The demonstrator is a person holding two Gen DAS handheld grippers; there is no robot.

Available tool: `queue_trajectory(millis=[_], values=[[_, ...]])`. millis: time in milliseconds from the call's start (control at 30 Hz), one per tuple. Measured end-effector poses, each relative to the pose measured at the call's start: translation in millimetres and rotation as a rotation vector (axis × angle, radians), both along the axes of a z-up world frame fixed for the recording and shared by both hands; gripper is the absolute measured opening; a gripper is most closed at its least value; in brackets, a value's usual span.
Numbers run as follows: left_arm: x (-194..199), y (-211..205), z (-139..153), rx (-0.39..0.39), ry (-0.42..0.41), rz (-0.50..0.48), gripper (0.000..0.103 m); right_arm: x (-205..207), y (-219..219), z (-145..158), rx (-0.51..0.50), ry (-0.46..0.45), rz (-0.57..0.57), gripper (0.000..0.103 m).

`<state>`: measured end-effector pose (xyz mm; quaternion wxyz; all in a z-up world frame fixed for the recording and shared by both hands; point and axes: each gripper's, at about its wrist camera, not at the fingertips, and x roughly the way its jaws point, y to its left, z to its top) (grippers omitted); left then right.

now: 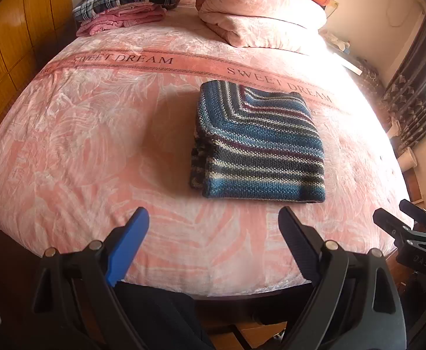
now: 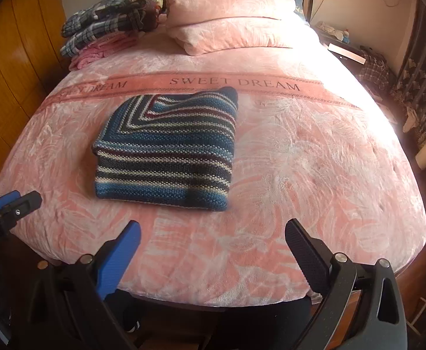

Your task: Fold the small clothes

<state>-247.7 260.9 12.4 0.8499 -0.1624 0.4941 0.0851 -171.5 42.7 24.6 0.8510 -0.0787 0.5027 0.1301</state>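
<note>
A bedroom, with a pink bed cover (image 1: 96, 134) filling both views and a wooden wardrobe off to your left. Your left tool (image 1: 213, 227) hangs over the near edge of the bed with its fingers spread wide and nothing between them; your right tool (image 2: 213, 239) sits just beside it, likewise spread and empty. Ahead of both, apart from the fingertips, lies the striped knit garment (image 1: 259, 143), flat on the cover: ahead and right of the left tool, ahead and left of the right one. It looks already folded into a tidy rectangle, with layered edges showing on its left side, so this piece seems done. Your next move is probably to lift it by a folded edge without letting the layers slide, and carry it to the stack of folded clothes (image 1: 125, 0) far ahead on the left, beside the rolled pink quilt (image 1: 259, 14). How many layers the fold has is hard to make out. The far right of the room is washed out by sunlight, and the floor below the tools is cut off.
</note>
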Motion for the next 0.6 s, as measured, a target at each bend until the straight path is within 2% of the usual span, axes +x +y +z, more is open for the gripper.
queue_trajectory(millis=[267,600], values=[[-13,-17,15,0.026,-0.012,-0.018,0.089,-12,-6,14,0.016,0.002,-0.004,0.099],[-18,-24,12,0.039,0.013,-0.018,0.089,-18,-10,13,-0.02,-0.008,-0.001,0.099]])
